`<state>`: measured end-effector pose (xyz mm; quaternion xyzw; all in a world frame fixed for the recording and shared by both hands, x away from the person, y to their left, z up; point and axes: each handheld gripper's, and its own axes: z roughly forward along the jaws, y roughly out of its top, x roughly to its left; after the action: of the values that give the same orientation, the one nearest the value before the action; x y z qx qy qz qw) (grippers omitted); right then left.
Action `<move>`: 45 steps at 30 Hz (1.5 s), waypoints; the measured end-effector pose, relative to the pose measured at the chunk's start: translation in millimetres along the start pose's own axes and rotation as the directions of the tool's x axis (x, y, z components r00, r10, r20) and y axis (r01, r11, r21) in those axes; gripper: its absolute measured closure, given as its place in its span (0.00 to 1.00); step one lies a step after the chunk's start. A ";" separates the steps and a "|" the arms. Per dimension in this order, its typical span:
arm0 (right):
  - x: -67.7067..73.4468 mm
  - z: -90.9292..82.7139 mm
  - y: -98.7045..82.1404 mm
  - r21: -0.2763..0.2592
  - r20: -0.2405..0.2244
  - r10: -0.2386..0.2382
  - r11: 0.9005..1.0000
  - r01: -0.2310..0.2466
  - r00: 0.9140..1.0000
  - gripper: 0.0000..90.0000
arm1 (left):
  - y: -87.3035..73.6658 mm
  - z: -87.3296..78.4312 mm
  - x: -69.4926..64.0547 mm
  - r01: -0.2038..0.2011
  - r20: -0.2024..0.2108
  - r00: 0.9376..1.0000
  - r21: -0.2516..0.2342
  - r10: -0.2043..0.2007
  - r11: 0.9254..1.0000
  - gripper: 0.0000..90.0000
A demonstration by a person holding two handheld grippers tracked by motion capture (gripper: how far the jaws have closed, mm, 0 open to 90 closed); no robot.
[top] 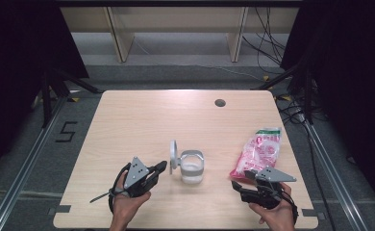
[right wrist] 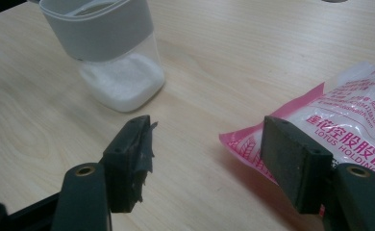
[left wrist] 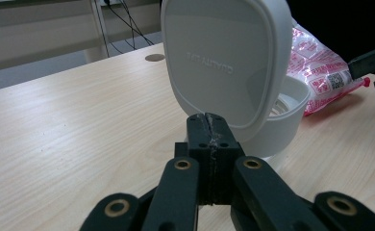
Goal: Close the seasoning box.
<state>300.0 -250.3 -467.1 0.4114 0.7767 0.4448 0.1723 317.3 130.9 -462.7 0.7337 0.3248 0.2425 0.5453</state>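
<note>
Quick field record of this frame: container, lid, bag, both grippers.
container: clear jar with grey collar, white granules at the bottom, table centre
lid: white flip lid, open, standing upright
bag: pink-and-white bag, lying flat, right of jar
left gripper: jaws shut, nothing between them, just below the lid's edge
right gripper: jaws open, at the bag's near corner
</note>
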 end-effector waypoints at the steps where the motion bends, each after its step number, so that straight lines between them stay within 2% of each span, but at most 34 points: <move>1: 0.0 0.0 0.0 0.000 0.000 0.000 1.000 0.000 1.000 0.41 | 0.0 0.0 0.0 0.000 0.000 1.000 0.000 0.000 1.000 0.99; 4: 0.1 -0.7 -0.9 0.001 0.001 -0.007 1.000 0.007 1.000 0.41 | 4.0 0.2 0.3 -0.005 0.003 1.000 -0.007 0.005 1.000 0.99; 5: 3.1 -1.4 -1.3 0.008 0.001 0.022 1.000 -0.022 1.000 0.41 | 6.8 -0.3 -0.3 -0.004 0.003 1.000 -0.011 0.004 1.000 0.99; 7: 2.8 -2.1 -1.2 0.018 0.005 0.014 1.000 -0.014 1.000 0.41 | 8.3 -0.9 -1.6 0.005 -0.002 1.000 -0.006 -0.005 1.000 0.99; 8: 0.9 -1.5 -1.5 0.011 0.006 -0.010 1.000 0.010 1.000 0.40 | 11.0 -0.8 -1.5 -0.012 0.002 1.000 -0.008 0.012 1.000 0.99; 9: 2.3 -1.9 -1.8 0.016 0.005 0.003 1.000 -0.004 1.000 0.41 | 11.7 -0.3 -2.4 0.002 0.007 1.000 -0.007 -0.002 1.000 0.99; 10: 2.6 -2.0 -1.9 0.016 0.003 0.006 1.000 -0.006 1.000 0.41 | 12.8 0.0 -1.6 -0.018 0.010 1.000 -0.004 0.018 1.000 0.99; 11: 4.4 -1.6 -2.6 0.012 -0.001 0.024 1.000 -0.024 1.000 0.41 | 13.2 0.6 -2.2 -0.011 0.011 1.000 -0.007 0.011 1.000 0.99; 14: 1.7 -1.0 -2.4 0.005 0.011 -0.007 1.000 0.007 1.000 0.41 | 14.9 1.5 -3.2 -0.018 0.016 1.000 -0.009 0.018 1.000 0.99; 15: 1.7 -1.0 -2.4 0.005 0.011 -0.007 1.000 0.007 1.000 0.41 | 14.9 1.5 -3.2 -0.018 0.016 1.000 -0.009 0.018 1.000 0.99; 16: 4.0 -2.2 -2.9 0.006 0.002 0.015 1.000 -0.015 1.000 0.40 | 15.7 2.3 -4.2 -0.017 0.020 1.000 -0.007 0.017 1.000 0.99; 17: 2.0 -2.7 -2.6 0.003 0.003 -0.013 1.000 0.013 1.000 0.40 | 16.1 2.6 -4.4 -0.020 0.020 1.000 -0.008 0.020 1.000 0.99; 18: 2.7 -2.6 -2.7 0.006 -0.006 -0.002 1.000 0.002 1.000 0.41 | 16.3 3.1 -5.5 -0.009 0.022 1.000 -0.009 0.009 1.000 0.99; 19: 2.3 -3.2 -2.7 0.006 0.003 -0.011 1.000 0.011 1.000 0.41 | 16.3 3.1 -5.5 -0.009 0.022 1.000 -0.009 0.009 1.000 0.99; 20: 2.3 -3.3 -2.7 0.008 0.005 -0.014 1.000 0.014 1.000 0.41 | 17.9 3.1 -5.6 -0.023 0.025 0.999 -0.014 0.024 1.000 0.99; 24: 2.5 -2.7 -2.9 0.004 -0.010 -0.010 1.000 0.010 1.000 0.40 | 20.0 3.4 -6.8 -0.023 0.025 0.999 -0.020 0.023 1.000 0.99; 26: 2.8 -2.8 -3.0 0.004 -0.011 -0.010 1.000 0.010 1.000 0.40 | 21.6 3.3 -6.8 -0.037 0.026 0.999 -0.017 0.037 0.999 0.99; 28: 2.6 -3.0 -3.2 0.003 -0.009 -0.013 1.000 0.013 1.000 0.40 | 24.1 4.9 -6.9 -0.059 0.026 0.998 -0.034 0.060 0.998 0.99; 39: 3.2 -4.4 -3.7 0.014 -0.001 -0.010 1.000 0.011 1.000 0.40 | 31.0 8.5 -13.1 -0.077 0.042 0.996 -0.040 0.079 0.996 0.99; 40: 6.0 -5.1 -4.0 0.024 -0.001 0.022 0.999 -0.022 1.000 0.40 | 31.5 8.9 -13.9 -0.078 0.043 0.996 -0.039 0.079 0.996 0.99; 43: 6.0 -4.4 -4.0 0.022 -0.007 0.017 1.000 -0.017 1.000 0.40 | 33.2 10.6 -16.9 -0.085 0.051 0.995 -0.040 0.087 0.996 0.99; 44: 3.8 -3.9 -3.8 0.016 -0.006 -0.006 1.000 0.006 1.000 0.40 | 33.6 11.5 -18.2 -0.084 0.054 0.995 -0.041 0.086 0.996 0.99; 45: 3.8 -3.9 -3.8 0.016 -0.006 -0.006 1.000 0.006 1.000 0.40 | 33.6 11.5 -18.2 -0.084 0.054 0.995 -0.041 0.086 0.996 0.99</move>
<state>293.4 -250.4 -467.7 0.4092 0.7819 0.4392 0.1680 320.3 103.5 -433.9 0.7427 0.2733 0.2510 0.5575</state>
